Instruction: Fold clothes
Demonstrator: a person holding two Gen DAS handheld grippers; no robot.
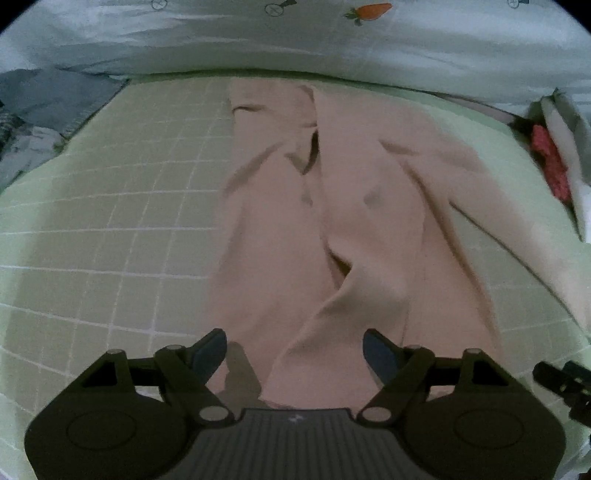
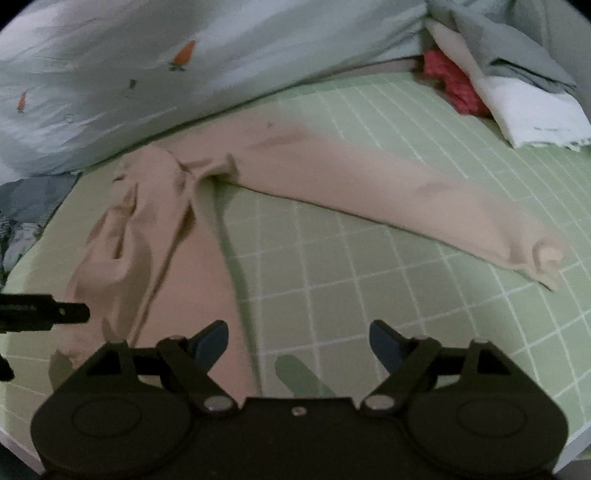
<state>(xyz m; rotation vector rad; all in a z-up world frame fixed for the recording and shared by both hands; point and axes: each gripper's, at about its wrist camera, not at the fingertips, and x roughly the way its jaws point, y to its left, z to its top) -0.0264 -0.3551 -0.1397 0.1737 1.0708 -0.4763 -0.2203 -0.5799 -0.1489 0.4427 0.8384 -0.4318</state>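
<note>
A beige long-sleeved garment (image 1: 369, 229) lies spread on the green checked sheet (image 1: 110, 221), creased down its middle. My left gripper (image 1: 295, 350) hovers open over its near hem, with nothing between the fingers. In the right wrist view the same garment (image 2: 155, 236) lies to the left, one sleeve (image 2: 406, 192) stretching right to a curled cuff (image 2: 546, 254). My right gripper (image 2: 298, 343) is open above the garment's right edge and bare sheet (image 2: 369, 277). The other gripper's dark tip (image 2: 55, 314) shows at the left edge there.
A pale quilt with carrot prints (image 1: 295, 33) bunches along the far side. Red, white and grey clothes (image 2: 498, 85) are piled at the far right. Grey fabric (image 1: 44, 107) lies at the far left.
</note>
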